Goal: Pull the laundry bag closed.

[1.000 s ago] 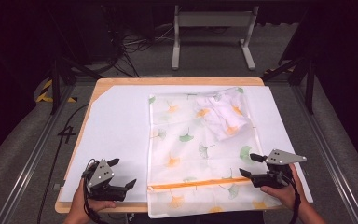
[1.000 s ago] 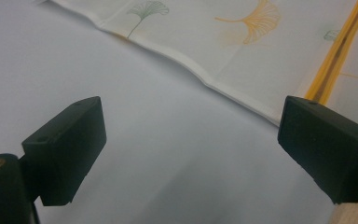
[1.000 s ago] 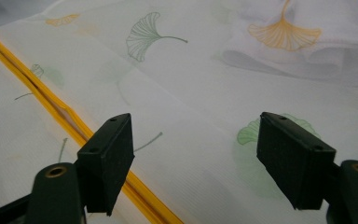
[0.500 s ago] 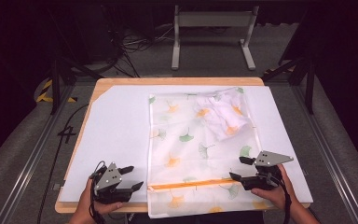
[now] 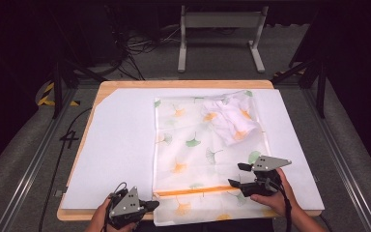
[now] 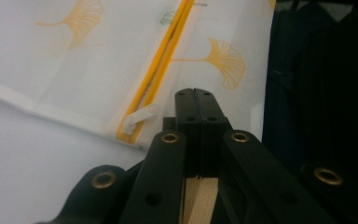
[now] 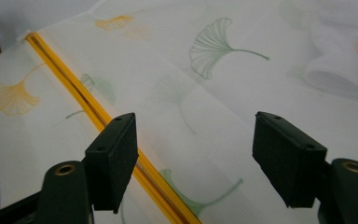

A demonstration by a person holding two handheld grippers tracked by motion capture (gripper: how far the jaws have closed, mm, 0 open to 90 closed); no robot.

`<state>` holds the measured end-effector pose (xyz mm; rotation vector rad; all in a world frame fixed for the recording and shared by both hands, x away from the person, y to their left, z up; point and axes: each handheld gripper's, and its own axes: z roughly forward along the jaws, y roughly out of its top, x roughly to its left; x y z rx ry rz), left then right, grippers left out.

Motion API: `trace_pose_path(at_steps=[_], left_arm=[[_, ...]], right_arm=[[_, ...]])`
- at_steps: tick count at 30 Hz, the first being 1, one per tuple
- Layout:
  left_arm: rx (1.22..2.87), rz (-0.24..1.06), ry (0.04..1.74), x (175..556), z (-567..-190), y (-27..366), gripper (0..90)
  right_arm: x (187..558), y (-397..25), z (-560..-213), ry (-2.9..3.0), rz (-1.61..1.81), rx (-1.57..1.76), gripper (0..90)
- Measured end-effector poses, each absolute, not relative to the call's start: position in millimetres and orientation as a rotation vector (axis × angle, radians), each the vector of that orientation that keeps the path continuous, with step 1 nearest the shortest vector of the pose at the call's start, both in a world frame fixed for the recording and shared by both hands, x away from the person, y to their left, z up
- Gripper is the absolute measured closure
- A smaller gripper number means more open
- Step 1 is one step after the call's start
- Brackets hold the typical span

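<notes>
Over the near end of the zipper bag (image 5: 207, 154), your right tool (image 5: 241, 175) gaped wide and your left tool (image 6: 196, 100) was clamped empty, zipper (image 7: 88, 109) untouched.

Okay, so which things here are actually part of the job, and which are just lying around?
In the job:
- mesh bag with ginkgo print
- orange zipper, white pull
- white garment inside the bag
- left gripper, right gripper

Lying about:
- cables on the floor
- metal stand
</notes>
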<state>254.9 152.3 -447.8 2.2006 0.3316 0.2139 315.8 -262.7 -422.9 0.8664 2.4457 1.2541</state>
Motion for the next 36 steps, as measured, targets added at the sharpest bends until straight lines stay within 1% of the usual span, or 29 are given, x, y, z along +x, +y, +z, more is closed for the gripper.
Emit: trace_pose_path(at_steps=[1, 3, 5, 8, 13, 18, 19, 20, 22, 27, 30, 32, 35, 36], left_arm=[[2.214, 0.218, 0.319, 254.6, -448.1, 150.9, 88.9], [2.22, 0.207, 0.323, 256.0, -451.0, 149.1, 88.6], [2.247, 0.228, 0.307, 257.1, -452.9, 146.4, 88.6], [2.242, 0.228, 0.327, 260.0, -454.0, 144.2, 87.7], [2.292, 0.237, 0.331, 263.2, -459.7, 141.3, 88.0], [2.294, 0.243, 0.343, 262.6, -459.6, 145.0, 89.3], [2.294, 0.243, 0.343, 262.6, -459.6, 145.0, 90.0], [2.292, 0.245, 0.337, 262.7, -459.6, 146.0, 90.0], [2.281, 0.235, 0.354, 262.0, -460.4, 147.5, 90.0], [2.292, 0.244, 0.342, 262.4, -460.1, 148.6, 90.0], [2.289, 0.243, 0.352, 261.3, -460.2, 149.6, 90.0], [2.288, 0.245, 0.352, 260.7, -460.4, 149.8, 90.0], [2.292, 0.252, 0.345, 260.1, -459.9, 150.3, 90.0], [2.288, 0.248, 0.347, 259.6, -460.1, 150.5, 90.0]], right_arm=[[316.2, -256.3, -422.0, 2.449, 1.243, 0.854, 32.7], [317.1, -245.6, -420.6, 2.462, 1.252, 0.827, 33.1], [318.3, -235.4, -419.5, 2.474, 1.261, 0.811, 33.5], [320.8, -215.6, -418.6, 2.508, 1.276, 0.758, 36.1], [324.7, -184.8, -420.4, 2.572, 1.319, 0.695, 38.7], [322.5, -153.0, -425.1, 2.641, 1.325, 0.627, 42.3], [322.5, -153.0, -425.1, 2.641, 1.325, 0.627, 42.3], [321.0, -140.3, -427.9, 2.673, 1.337, 0.606, 42.8], [320.0, -133.8, -429.4, 2.684, 1.333, 0.599, 43.5], [315.9, -102.6, -435.6, 2.755, 1.337, 0.568, 50.0], [313.0, -91.0, -437.5, 2.78, 1.321, 0.533, 54.1], [311.5, -85.1, -438.9, 2.794, 1.305, 0.515, 58.9], [309.9, -75.4, -440.8, 2.805, 1.289, 0.499, 63.0], [309.6, -71.7, -440.8, 2.805, 1.275, 0.495, 65.6]])
